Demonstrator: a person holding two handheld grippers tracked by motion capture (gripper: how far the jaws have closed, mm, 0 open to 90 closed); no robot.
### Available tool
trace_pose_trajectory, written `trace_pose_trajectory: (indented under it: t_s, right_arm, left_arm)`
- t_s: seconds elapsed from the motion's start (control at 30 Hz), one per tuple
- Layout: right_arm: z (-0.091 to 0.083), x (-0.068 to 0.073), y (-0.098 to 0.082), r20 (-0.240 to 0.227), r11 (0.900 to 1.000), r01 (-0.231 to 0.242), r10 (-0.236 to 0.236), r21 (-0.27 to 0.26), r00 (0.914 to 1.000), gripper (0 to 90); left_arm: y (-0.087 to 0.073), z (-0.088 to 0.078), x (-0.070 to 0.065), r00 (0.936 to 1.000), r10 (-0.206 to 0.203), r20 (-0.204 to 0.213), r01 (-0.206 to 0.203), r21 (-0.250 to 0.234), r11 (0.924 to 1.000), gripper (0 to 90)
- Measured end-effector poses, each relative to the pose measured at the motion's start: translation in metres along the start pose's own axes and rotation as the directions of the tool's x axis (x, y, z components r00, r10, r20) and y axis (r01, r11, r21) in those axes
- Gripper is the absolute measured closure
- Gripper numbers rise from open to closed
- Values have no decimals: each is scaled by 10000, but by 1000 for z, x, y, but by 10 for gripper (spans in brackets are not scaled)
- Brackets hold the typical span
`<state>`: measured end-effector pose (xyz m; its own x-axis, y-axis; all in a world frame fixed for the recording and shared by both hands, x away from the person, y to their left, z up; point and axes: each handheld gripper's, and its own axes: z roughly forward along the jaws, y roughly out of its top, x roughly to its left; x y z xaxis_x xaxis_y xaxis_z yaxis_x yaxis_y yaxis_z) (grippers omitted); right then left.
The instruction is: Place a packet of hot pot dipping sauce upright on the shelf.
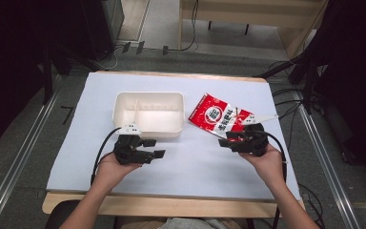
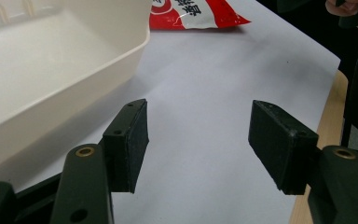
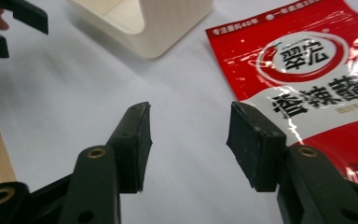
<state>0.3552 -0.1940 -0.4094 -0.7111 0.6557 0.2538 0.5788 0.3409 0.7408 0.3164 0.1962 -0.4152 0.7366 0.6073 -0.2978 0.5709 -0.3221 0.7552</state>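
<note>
A red and white snack pouch (image 1: 217,116) lies flat on the white table sheet, right of a shallow white plastic tray (image 1: 147,131). My right gripper (image 1: 228,139) hovers at the pouch's near edge. In the right gripper view (image 3: 189,135) its jaws stand apart over bare sheet, the right one over the pouch (image 3: 303,70) edge, with nothing between the pads. My left gripper (image 1: 156,148) rests in front of the tray, open and empty (image 2: 198,144). Its left jaw is close to the tray wall (image 2: 51,107).
The white sheet (image 1: 195,162) covers a wooden table whose front edge (image 1: 171,205) runs near the person's forearms. The tray (image 3: 168,28) has a low divider inside. Cables trail from both grippers. Dark stands and rails flank the table.
</note>
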Motion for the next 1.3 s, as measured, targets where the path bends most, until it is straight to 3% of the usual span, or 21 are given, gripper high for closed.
trace_pose_trajectory:
  t_s: [0.1,0.17,0.3,0.5,0.57,0.8,0.97,1.03,1.1,1.13,1.2,1.3]
  right_arm:
    - [0,-9,7,221,9999,-169,170,-14,9996,525]
    - [1,-19,13,492,9995,-284,278,116,9984,553]
    - [0,-40,25,983,9993,-359,347,98,9946,634]
    - [6,-85,35,1768,9916,-1290,1264,35,9761,888]
    - [9,-97,38,1897,9895,-1443,1416,9,9716,900]
    - [25,-141,51,2656,9815,-1889,1739,319,9483,900]
    - [44,-169,53,3006,9677,-2451,2171,583,9287,900]
    - [50,-176,50,3324,9647,-2579,2263,537,9156,900]
    - [56,-184,46,3425,9534,-2985,2660,447,9011,900]
    - [59,-188,44,3299,9474,-3164,2841,477,9003,900]
    - [64,-192,42,3357,9463,-3162,2770,671,9003,900]
    - [70,-193,47,3117,9457,-3130,2723,881,9104,900]
  left_arm:
    - [1,3,-2,9999,23,-146,-21,108,9999,384]
    - [0,5,-5,9999,75,104,-77,183,9998,385]
    - [-1,5,-12,9991,421,109,-424,249,9988,387]
    - [-2,-1,-12,9997,237,32,-237,49,9997,527]
    - [-4,-2,-12,9998,204,-30,-204,-15,9998,553]
    - [-8,-2,-11,9990,247,-370,-246,25,9997,495]
    - [-10,-5,-10,9993,156,-349,-158,-47,9999,480]
    - [-11,-5,-9,9996,88,-284,-87,41,10000,452]
    - [-12,-6,-10,9993,144,-331,-141,73,9999,445]
    - [-13,-5,-10,9994,151,-326,-149,56,9999,441]
    - [-14,-5,-11,9992,217,-336,-212,151,9997,435]
    - [-14,-5,-11,9987,292,-410,-283,225,9993,433]
